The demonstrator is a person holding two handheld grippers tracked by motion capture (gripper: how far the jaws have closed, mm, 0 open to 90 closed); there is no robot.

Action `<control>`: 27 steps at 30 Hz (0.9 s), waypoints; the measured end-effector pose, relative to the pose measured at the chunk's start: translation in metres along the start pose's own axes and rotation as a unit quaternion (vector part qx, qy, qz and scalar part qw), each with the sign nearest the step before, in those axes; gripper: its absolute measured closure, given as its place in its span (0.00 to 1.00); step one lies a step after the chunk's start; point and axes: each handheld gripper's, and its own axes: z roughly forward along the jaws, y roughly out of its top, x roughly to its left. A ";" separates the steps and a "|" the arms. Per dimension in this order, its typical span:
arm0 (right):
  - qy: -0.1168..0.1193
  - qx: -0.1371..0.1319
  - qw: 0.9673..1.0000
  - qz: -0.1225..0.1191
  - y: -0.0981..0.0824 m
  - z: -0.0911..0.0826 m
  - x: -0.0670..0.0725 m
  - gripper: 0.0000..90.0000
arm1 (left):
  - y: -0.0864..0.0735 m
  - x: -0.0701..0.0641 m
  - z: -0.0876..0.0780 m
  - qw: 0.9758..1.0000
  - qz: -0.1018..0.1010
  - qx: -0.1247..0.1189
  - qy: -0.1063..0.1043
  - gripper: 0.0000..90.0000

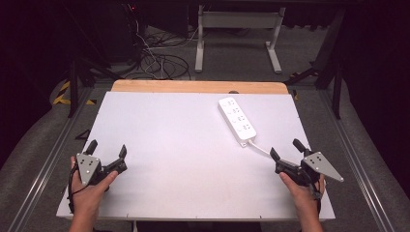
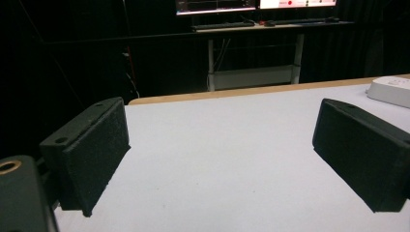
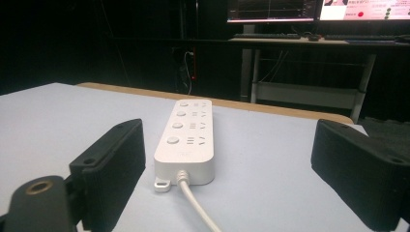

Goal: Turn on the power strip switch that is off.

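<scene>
- So, high view first: a white power strip (image 1: 237, 120) lies on the right half of the white table (image 1: 169, 159), its long axis running from the far middle back toward the near right corner. Its cord (image 1: 260, 148) leaves the near end and trails toward the right gripper (image 1: 287, 154).
- Same view: the right gripper sits just short of that cord end with jaws spread and nothing in them. The left gripper (image 1: 107, 151) is way over at the near left corner, also spread and empty, well apart from the strip. So the right hand (image 1: 302, 188) is clearly the nearer one.
- Left gripper view: both black pads (image 2: 99, 154) stand wide apart over bare table. The strip's end (image 2: 390, 89) just peeks in at the far right edge, off to the side.
- Right gripper view: the power strip (image 3: 186, 140) lies straight ahead between the open jaws, lengthwise along the line of sight, cord (image 3: 196, 205) end nearest.
- My guess is the right gripper would have to go forward along the cord and close across the strip's narrow width, since the length points right at it.
</scene>
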 end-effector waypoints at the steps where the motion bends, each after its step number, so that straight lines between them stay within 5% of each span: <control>1: 0.001 0.001 1.000 0.000 0.000 0.000 0.000 0.14 | 0.000 0.000 0.000 1.000 0.000 0.000 0.000 0.08; 27: -0.002 -0.014 1.000 -0.007 0.001 -0.006 -0.002 0.24 | 0.003 -0.004 -0.001 1.000 0.008 -0.025 -0.014 0.09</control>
